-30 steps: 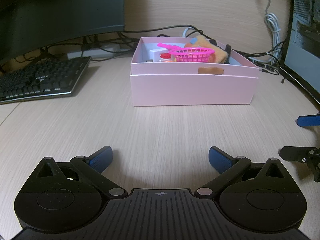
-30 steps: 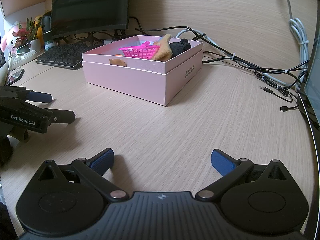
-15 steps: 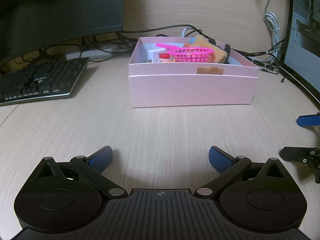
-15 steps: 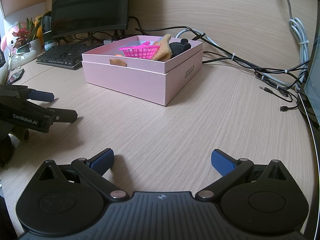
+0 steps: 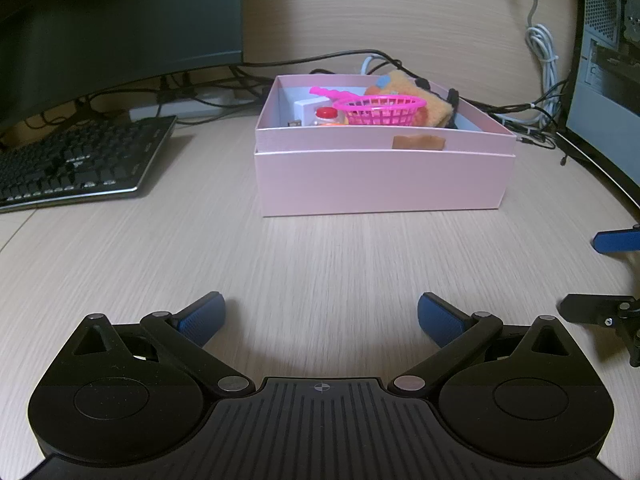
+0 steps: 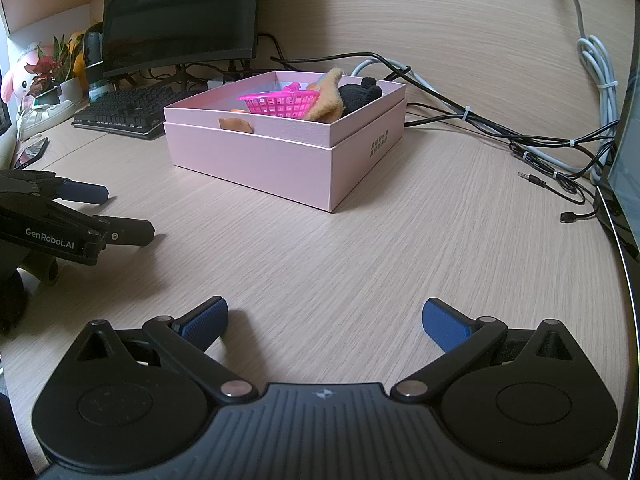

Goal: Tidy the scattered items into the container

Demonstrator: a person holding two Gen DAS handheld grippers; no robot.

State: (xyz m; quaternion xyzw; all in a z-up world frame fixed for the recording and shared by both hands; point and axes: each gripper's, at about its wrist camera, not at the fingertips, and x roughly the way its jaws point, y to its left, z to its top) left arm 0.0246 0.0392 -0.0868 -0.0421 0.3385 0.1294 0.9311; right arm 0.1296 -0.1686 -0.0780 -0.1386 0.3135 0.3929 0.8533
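Pale wood-grain desk (image 5: 320, 248) fills the left wrist view, with a black keyboard (image 5: 76, 164) at far left under a dark monitor (image 5: 120, 24). Over the last second the pink box (image 5: 380, 176) has drifted slightly right and nearer in this view, so the left gripper (image 5: 320, 316) seems to be shifting only a little; its blue ribbed pads stand wide apart with nothing between them. Inside the matte cardboard box sit a pink plastic mesh basket (image 5: 378, 110), a fuzzy orange cloth (image 5: 424, 100) and a small red-capped bottle (image 5: 326, 116). No loose item shows on the desk, so the tidying looks done or nearly so.

From the right wrist view the scene has hardly changed: the right gripper (image 6: 324, 320) is spread open and empty above bare desk, the box lies ahead, slightly left, well apart. A black soft item (image 6: 360, 94) lies at its far right corner beside the cloth. The left gripper has crept slightly forward at left. Tangled black cables (image 6: 540, 148) trail along the far right.
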